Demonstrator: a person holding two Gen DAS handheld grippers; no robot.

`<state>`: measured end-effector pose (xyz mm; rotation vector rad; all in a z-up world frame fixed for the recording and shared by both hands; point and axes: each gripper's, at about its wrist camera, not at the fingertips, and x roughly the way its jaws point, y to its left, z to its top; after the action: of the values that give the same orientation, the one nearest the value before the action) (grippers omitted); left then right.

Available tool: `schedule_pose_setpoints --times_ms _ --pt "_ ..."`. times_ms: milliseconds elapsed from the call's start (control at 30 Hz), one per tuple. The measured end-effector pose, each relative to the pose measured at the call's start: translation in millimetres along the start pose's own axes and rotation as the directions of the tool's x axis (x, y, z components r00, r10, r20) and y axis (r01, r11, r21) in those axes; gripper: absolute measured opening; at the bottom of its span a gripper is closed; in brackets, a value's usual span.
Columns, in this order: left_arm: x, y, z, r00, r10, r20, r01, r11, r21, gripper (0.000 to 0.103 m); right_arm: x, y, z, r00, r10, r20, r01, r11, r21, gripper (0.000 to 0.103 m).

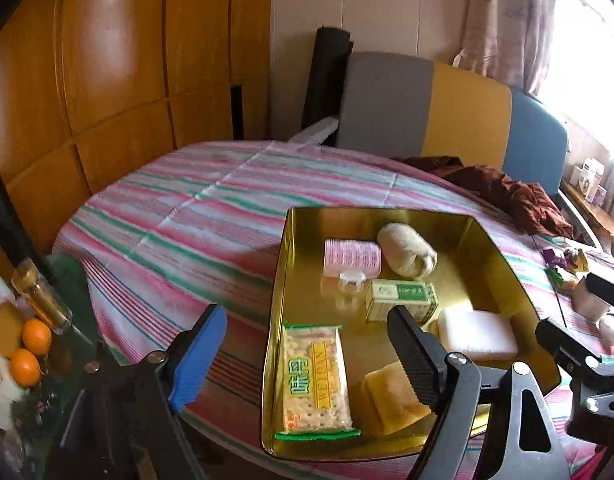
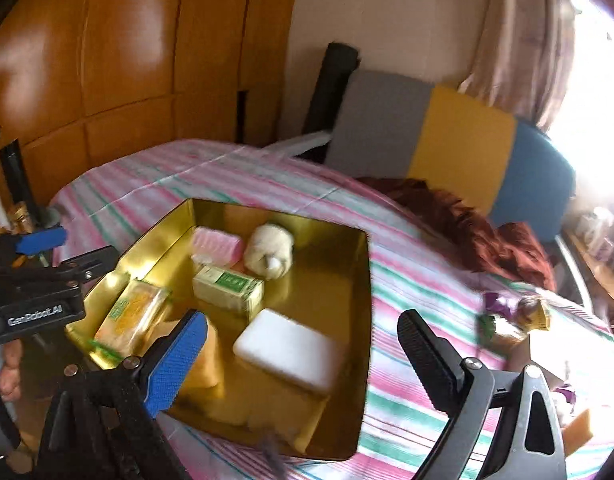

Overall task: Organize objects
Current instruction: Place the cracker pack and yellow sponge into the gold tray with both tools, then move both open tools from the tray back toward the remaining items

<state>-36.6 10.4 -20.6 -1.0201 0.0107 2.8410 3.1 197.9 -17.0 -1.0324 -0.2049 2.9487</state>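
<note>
Left wrist only: oranges (image 1: 31, 350) beside gold tray (image 1: 279, 280); both grippers spread, empty.

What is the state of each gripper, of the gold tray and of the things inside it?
left gripper: open, holds nothing
right gripper: open, holds nothing
gold tray: open-topped, on the striped cloth
snack packet: sealed, lying flat
green box: closed, on its side
white block: lying flat
pink roller: lying on its side
beige roll: rolled up
</note>
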Motion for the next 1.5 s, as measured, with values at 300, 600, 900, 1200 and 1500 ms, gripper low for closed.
schedule_pose_setpoints --times_ms 300,600,900,1200,1500 --pt "-16 -14 3 0.999 -0.025 0.042 0.023 0.999 0.042 0.093 28 -26 -15 0.968 0.182 -0.172 -0.137 0.960 0.244 0.080" --pt "-19 -32 2 0.999 -0.044 0.030 0.042 0.995 0.087 0.093 29 -39 -32 0.934 0.314 -0.169 -0.249 0.915 0.318 0.094" --pt "-20 -50 -2 0.998 -0.061 0.011 0.059 0.989 0.135 0.093 20 -49 -43 0.960 0.232 -0.158 -0.184 0.945 0.271 0.099" --pt "-20 -66 -6 0.998 -0.060 -0.007 0.061 0.980 0.191 0.093 14 -78 -50 0.978 0.145 -0.151 -0.095 0.951 0.295 0.099" --pt "-20 -85 -9 0.997 -0.079 -0.020 0.082 0.966 0.245 0.093 5 -115 -55 0.988 0.037 -0.149 0.017 0.936 0.351 0.099"
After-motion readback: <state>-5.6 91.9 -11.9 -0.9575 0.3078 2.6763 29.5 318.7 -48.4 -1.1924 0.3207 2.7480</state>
